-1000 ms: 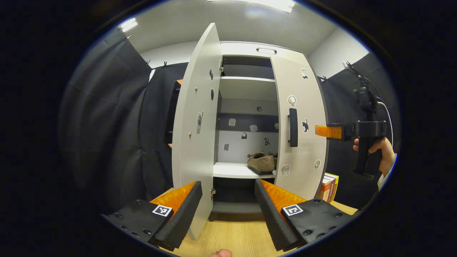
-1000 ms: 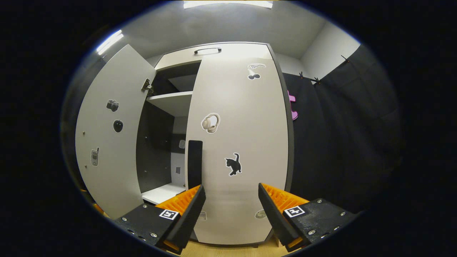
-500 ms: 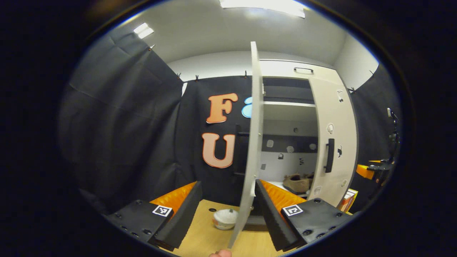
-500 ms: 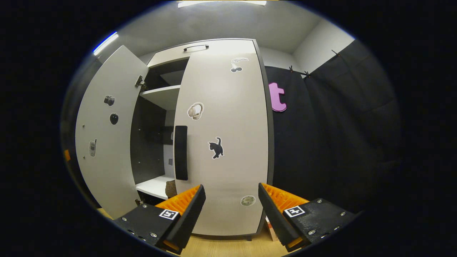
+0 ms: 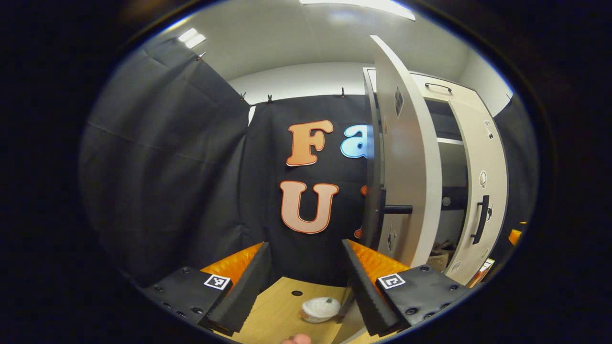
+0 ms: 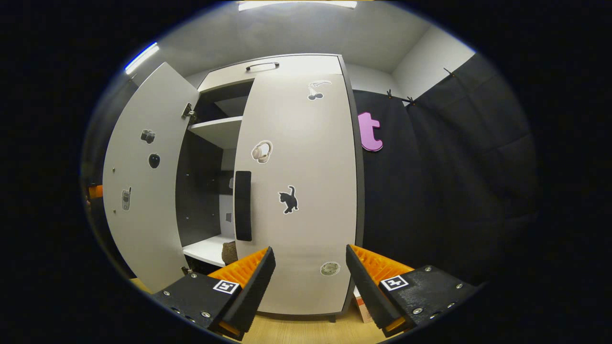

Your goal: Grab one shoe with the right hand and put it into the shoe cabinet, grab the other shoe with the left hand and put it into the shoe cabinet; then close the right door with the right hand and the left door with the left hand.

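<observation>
The white shoe cabinet's right door lies flush or nearly flush against the cabinet, black handle on its left edge. My right gripper is open a short way in front of it, touching nothing. The left door stands wide open. In the left gripper view I see that left door nearly edge-on at the right. My left gripper is open beside it, its right finger close to the door's lower edge. A brown shoe sits on the lower shelf; a bit of shoe also shows here.
A white bowl sits on the wooden floor by the left door's foot. A small box of books stands at the cabinet's right bottom corner. Black cloth walls close in on both sides. An upper shelf shows inside.
The left gripper has swung left from facing the cabinet's inside to beside the left door's edge. The right door has gone from ajar to almost flush, and the right gripper has backed off.
</observation>
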Demonstrator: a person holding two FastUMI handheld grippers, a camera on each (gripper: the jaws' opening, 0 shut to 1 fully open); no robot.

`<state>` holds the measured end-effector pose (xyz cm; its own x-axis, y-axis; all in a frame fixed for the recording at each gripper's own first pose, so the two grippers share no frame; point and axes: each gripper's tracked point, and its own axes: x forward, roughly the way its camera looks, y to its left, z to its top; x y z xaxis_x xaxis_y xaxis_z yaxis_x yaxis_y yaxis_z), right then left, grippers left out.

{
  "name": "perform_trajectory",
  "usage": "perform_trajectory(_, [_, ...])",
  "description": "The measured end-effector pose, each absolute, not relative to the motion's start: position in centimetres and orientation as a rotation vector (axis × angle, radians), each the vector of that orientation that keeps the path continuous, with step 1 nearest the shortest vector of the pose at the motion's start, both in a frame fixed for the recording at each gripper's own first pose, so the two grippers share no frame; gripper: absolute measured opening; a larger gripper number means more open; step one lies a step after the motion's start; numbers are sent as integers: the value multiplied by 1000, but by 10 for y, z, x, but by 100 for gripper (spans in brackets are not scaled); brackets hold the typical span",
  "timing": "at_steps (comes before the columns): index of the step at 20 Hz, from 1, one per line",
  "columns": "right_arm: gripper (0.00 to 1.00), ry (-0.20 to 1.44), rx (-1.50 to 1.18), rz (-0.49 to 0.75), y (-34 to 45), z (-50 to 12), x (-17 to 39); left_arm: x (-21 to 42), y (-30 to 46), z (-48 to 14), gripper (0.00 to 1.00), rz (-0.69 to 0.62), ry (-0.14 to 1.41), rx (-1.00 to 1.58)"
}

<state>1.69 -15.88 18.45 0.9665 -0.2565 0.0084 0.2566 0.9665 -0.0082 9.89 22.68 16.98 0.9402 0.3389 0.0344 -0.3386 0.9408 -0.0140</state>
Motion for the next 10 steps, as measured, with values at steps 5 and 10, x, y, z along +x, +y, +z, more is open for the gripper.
perform_trajectory(5, [92, -27, -23, -268, -159, 196, 17, 101, 213, 170, 96, 302, -21, -5])
perform_trajectory(10, [92, -29, -13, -269, -158, 195, 15, 102, 182, 172, 96, 264, -28, 47])
